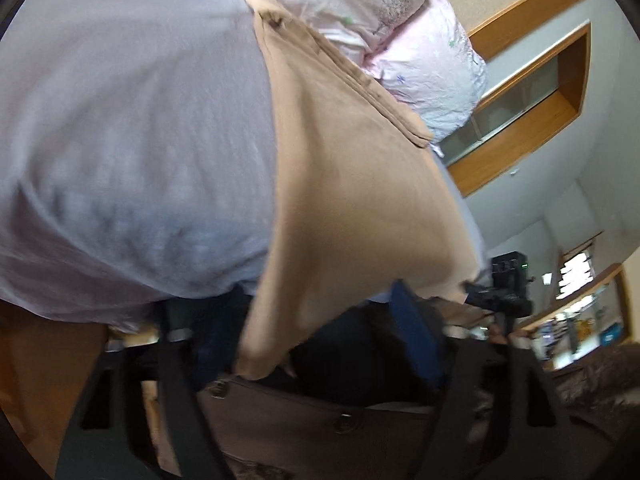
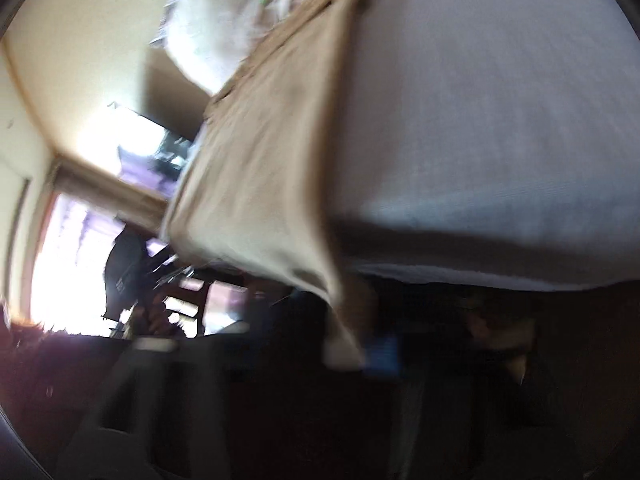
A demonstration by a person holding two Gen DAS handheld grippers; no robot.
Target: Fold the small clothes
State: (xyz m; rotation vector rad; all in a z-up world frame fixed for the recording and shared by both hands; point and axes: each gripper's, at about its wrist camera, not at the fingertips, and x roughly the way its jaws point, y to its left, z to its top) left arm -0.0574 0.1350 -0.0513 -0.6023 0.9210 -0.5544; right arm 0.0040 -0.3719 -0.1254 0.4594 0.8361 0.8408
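We counted one tan garment, lying partly on one pale lavender bed sheet with its lower corner hanging past the mattress edge. One floral pillow sat beyond its hemmed end. The left gripper stood with its two fingers spread wide, the cloth corner hanging between them; we could not tell whether it was gripped. The right gripper was too blurred and dark to judge.
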